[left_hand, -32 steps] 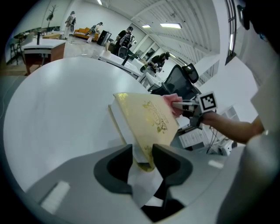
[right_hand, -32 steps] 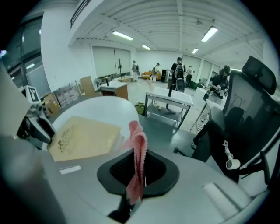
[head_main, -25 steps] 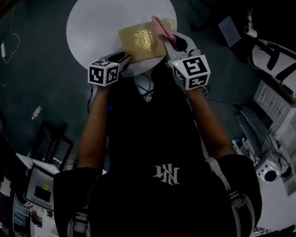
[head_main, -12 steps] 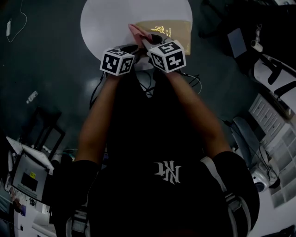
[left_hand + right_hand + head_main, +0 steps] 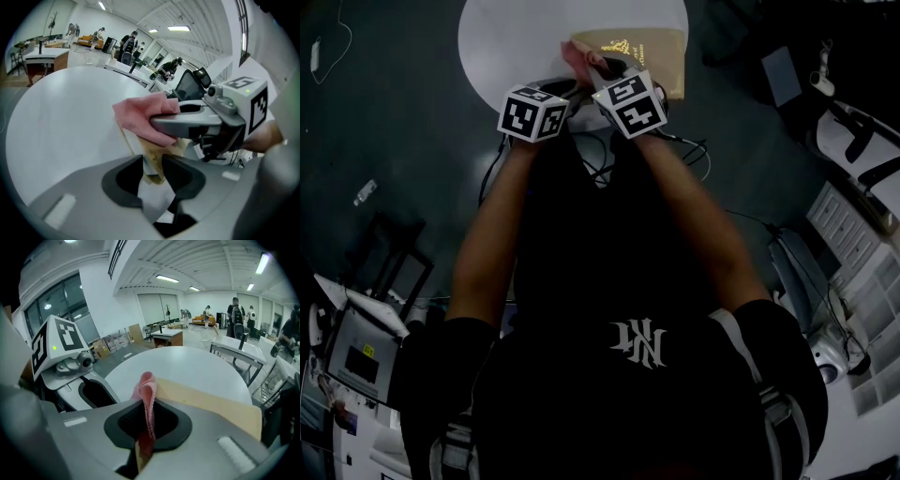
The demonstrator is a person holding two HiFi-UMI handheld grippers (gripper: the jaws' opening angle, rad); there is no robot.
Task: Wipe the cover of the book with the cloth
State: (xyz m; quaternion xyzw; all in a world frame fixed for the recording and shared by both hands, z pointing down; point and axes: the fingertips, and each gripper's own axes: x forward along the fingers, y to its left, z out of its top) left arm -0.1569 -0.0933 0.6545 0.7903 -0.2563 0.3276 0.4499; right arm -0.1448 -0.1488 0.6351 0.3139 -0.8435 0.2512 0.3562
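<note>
A tan book (image 5: 642, 58) with gold print lies on the round white table (image 5: 506, 37). In the left gripper view its near corner (image 5: 153, 151) stands between the jaws of my left gripper (image 5: 152, 163). Those jaws are closing, and both sides meet the corner. My right gripper (image 5: 598, 67) is shut on a pink cloth (image 5: 577, 58) and holds it on the book's left end, right beside the left gripper. In the right gripper view the cloth (image 5: 147, 394) hangs folded between the jaws, over the cover (image 5: 211, 404).
Cables (image 5: 600, 159) hang off the table's near edge over the dark floor. White equipment and shelving (image 5: 853, 225) stand at the right, a chair and a box at lower left. Other tables and people show far back in the gripper views.
My right gripper has swept the cloth leftward across the cover, from the book's right part to its left end, close to the left gripper. The left gripper stays at the book's corner.
</note>
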